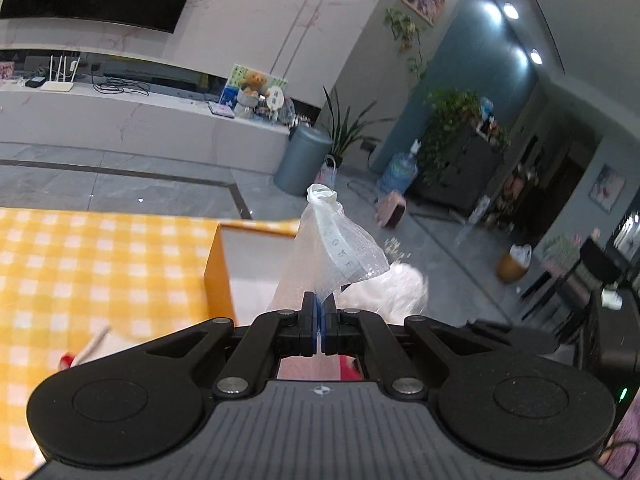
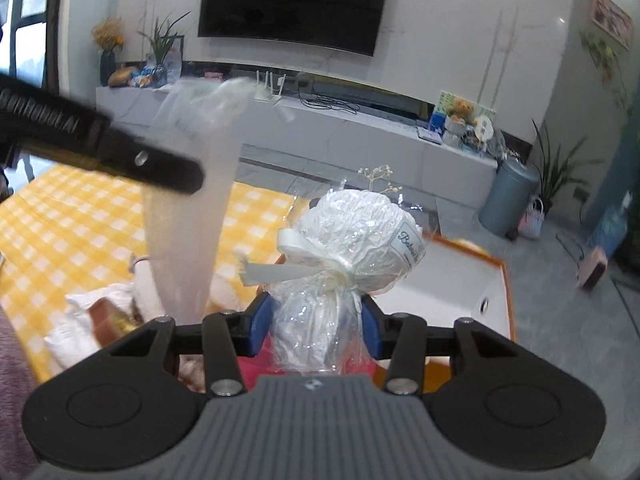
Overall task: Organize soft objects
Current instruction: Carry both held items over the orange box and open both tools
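The wrapped bundle (image 2: 352,240), white crinkled stuff in clear film tied with a cream ribbon (image 2: 308,256), stands with its long axis pointing away from the right gripper (image 2: 316,320). Its round head is the far end, and its narrow neck sits between the blue pads. The right gripper is partly closed on this neck and holds the bundle in the air, above the orange box (image 2: 472,288) with the white inside.

The mesh bag (image 1: 328,252), thin and see-through white, points up and away from the left gripper (image 1: 319,316), with a knotted tip at the far end. The left gripper is closed tight on the bag's lower part. In the right wrist view the same bag (image 2: 192,216) hangs long and nearly upright, and the left gripper's black finger crosses in front of it.

The bench (image 1: 80,264) has a yellow checked cloth. The things lying on it near the grippers, white cloth and something brown, are blurred and half hidden, so I cannot tell what they are. The lower end of the bundle is cut off by the gripper body.
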